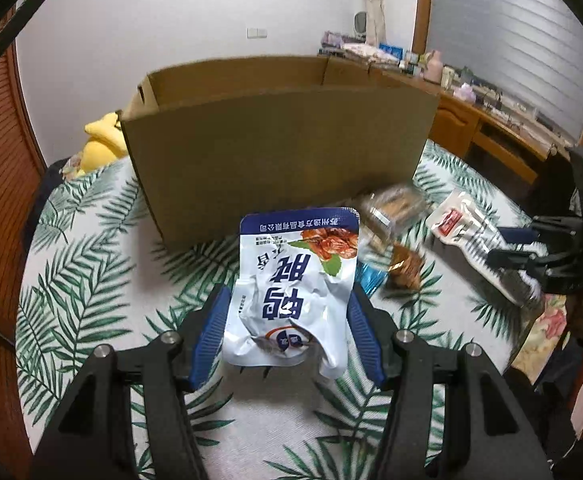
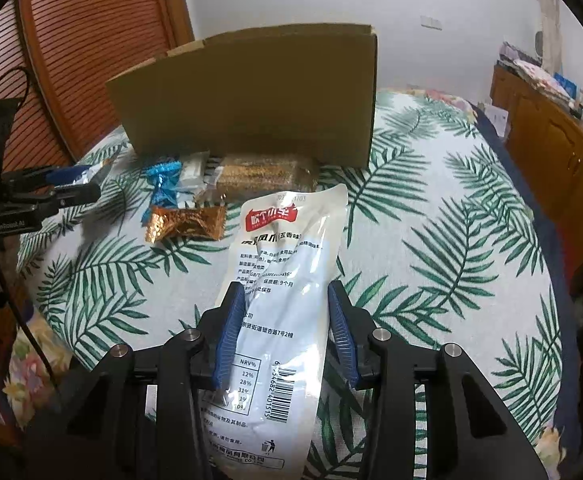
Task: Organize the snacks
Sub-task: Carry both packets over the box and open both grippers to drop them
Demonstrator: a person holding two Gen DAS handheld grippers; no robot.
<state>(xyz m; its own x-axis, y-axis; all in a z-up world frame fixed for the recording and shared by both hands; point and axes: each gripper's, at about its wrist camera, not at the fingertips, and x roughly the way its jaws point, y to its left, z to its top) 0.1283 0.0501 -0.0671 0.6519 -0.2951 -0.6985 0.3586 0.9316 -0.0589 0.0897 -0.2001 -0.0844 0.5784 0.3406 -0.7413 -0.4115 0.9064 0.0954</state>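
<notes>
My left gripper (image 1: 287, 300) is shut on a white and blue snack pouch (image 1: 295, 280) and holds it above the bed, in front of an open cardboard box (image 1: 275, 148). My right gripper (image 2: 285, 292) is shut on a long white snack bag (image 2: 279, 312) with a red label; the bag also shows in the left wrist view (image 1: 471, 236). On the bedspread by the box lie a clear pack of brown bars (image 2: 267, 176), a gold-wrapped snack (image 2: 187, 224) and a blue-wrapped candy (image 2: 163, 184). The left gripper shows at the left in the right wrist view (image 2: 75, 184).
The bed has a palm-leaf cover (image 2: 431, 240). A yellow plush toy (image 1: 99, 144) lies left of the box. A wooden cabinet (image 1: 491, 132) with many small items runs along the right wall. A wooden louvred door (image 2: 83, 40) stands at the left.
</notes>
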